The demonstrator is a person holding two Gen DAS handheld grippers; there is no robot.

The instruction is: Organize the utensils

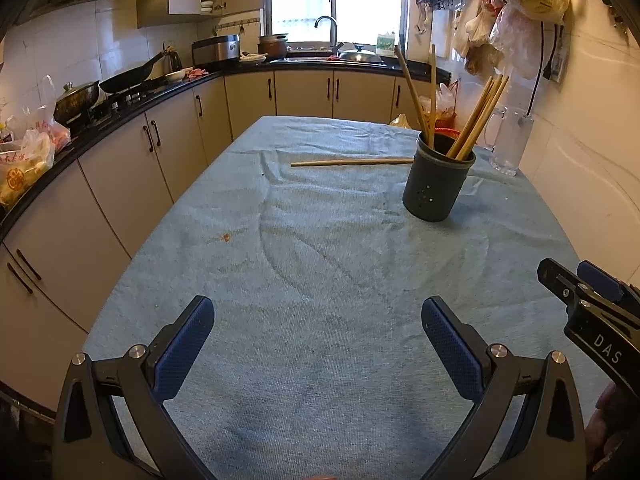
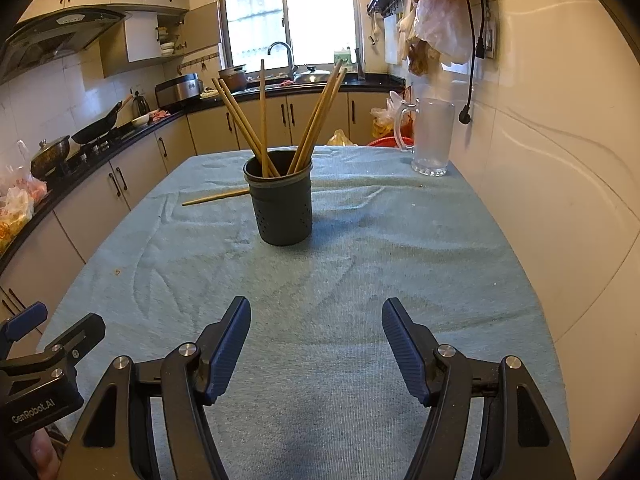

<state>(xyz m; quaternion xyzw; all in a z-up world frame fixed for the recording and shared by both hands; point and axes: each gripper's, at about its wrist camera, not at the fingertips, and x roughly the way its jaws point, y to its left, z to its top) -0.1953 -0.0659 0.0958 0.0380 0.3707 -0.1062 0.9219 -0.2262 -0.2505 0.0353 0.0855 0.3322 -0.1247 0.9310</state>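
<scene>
A dark grey perforated utensil cup (image 1: 436, 184) (image 2: 282, 200) stands upright on the blue cloth, with several wooden chopsticks (image 1: 478, 118) (image 2: 316, 120) leaning in it. One loose chopstick (image 1: 352, 162) (image 2: 214, 197) lies flat on the cloth behind and left of the cup. My left gripper (image 1: 318, 312) hovers open over the near cloth, nothing between its fingers. My right gripper (image 2: 316, 314) is open too and empty, facing the cup from the near side. Each gripper shows at the edge of the other's view.
A clear glass mug (image 1: 508, 144) (image 2: 432, 136) stands at the far right corner by the wall. The cloth-covered table (image 1: 320, 280) (image 2: 360, 264) has kitchen cabinets and a cluttered counter (image 1: 120, 92) along its left. Bags hang on the right wall (image 1: 516, 20).
</scene>
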